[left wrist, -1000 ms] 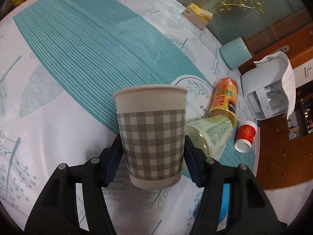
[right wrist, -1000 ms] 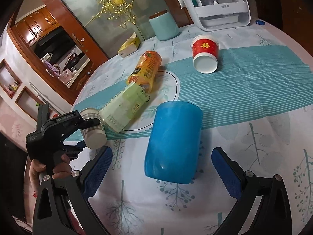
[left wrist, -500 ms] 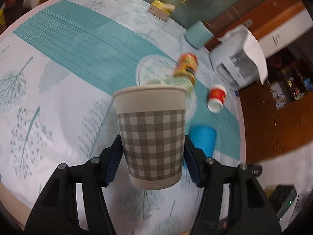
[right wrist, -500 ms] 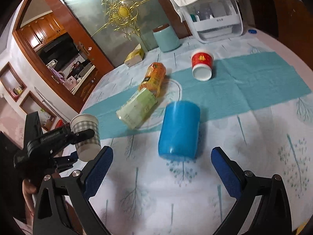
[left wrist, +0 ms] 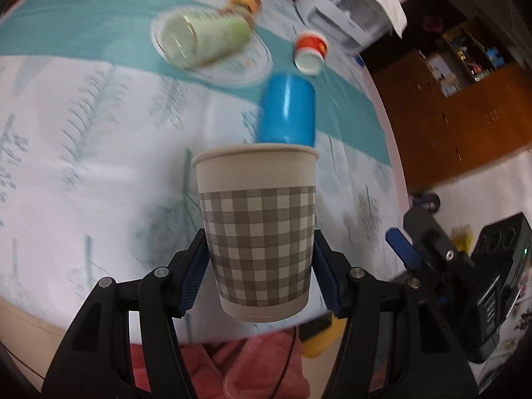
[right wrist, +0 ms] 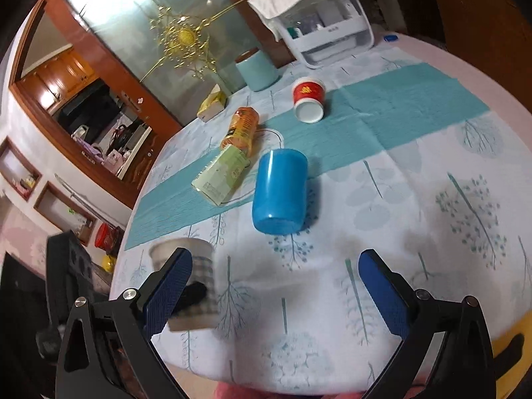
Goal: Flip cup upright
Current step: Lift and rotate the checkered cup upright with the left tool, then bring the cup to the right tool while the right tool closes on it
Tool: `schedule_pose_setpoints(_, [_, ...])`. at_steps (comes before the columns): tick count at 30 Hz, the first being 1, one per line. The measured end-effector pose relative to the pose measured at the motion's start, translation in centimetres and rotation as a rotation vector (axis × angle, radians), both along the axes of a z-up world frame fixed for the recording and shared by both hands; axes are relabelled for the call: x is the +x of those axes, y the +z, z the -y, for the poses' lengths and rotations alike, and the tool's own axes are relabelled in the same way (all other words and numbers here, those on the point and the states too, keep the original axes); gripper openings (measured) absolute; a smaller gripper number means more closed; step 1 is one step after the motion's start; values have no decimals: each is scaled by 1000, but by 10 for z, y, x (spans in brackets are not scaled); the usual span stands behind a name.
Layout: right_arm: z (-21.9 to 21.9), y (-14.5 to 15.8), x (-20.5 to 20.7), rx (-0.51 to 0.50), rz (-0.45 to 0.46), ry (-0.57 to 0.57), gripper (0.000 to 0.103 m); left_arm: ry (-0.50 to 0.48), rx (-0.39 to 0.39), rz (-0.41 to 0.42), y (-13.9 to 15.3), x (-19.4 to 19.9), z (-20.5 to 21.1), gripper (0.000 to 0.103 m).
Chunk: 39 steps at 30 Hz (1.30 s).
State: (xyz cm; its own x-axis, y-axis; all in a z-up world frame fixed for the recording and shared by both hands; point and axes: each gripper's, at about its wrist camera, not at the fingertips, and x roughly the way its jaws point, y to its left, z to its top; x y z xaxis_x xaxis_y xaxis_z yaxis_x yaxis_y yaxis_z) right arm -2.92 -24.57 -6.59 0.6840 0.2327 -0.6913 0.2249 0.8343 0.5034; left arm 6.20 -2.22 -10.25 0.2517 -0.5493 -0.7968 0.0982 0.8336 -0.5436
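My left gripper (left wrist: 259, 276) is shut on a grey-checked paper cup (left wrist: 257, 232), held upright with its rim up, above the near edge of the table. The same cup (right wrist: 196, 266) shows blurred in the right wrist view, behind my right gripper's left finger. My right gripper (right wrist: 276, 286) is open and empty over the near part of the table. A blue cup (right wrist: 279, 191) lies on its side ahead of it, also seen in the left wrist view (left wrist: 287, 113).
A pale green cup (right wrist: 222, 176) and an orange bottle (right wrist: 242, 126) lie on their sides at the table's middle. A red-and-white paper cup (right wrist: 309, 103) lies further back. A teal canister (right wrist: 257, 69) and a white appliance (right wrist: 332, 36) stand at the far edge.
My left gripper has swung with the checked cup toward the near table edge, closer to my right gripper. My right gripper has pulled back from the blue cup.
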Motion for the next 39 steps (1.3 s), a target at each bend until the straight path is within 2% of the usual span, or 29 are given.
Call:
schedule_pose_setpoints(6, [9,-5,-16,14,-33,-25,102,-49,48,-47,-16,-14,20,57])
schedule_pose_setpoints(11, [9,-7,-14,11,-47,-18,102,-53,104,-48,-23,-20,26,57])
schedule_pose_setpoints(17, [0,-11,-1,14,-69,4,102,-60,141,-79,-33,-6,28,57])
schedule_pose_setpoints(23, [-9,-10,12,5,-87,33,102,-75,109,-107,-33,-4,29,59])
schedule_pose_setpoints(25, [-12,-7,17,-6,-83,48,102,-81,109,-91,-28,-6,26,61])
schedule_pose_setpoints(28, [-17,-4,22,-11,-76,69,102,-65,156,-49,-16,-12,19,62])
schedule_pose_setpoints(33, [-25,-9,30,-8,-92,87,102,61,276,56,8,-20,-11,62])
schedule_pose_setpoints(39, [-41,-29,42,-8,-151,133,102,209,311,136,20,-17,-54,62])
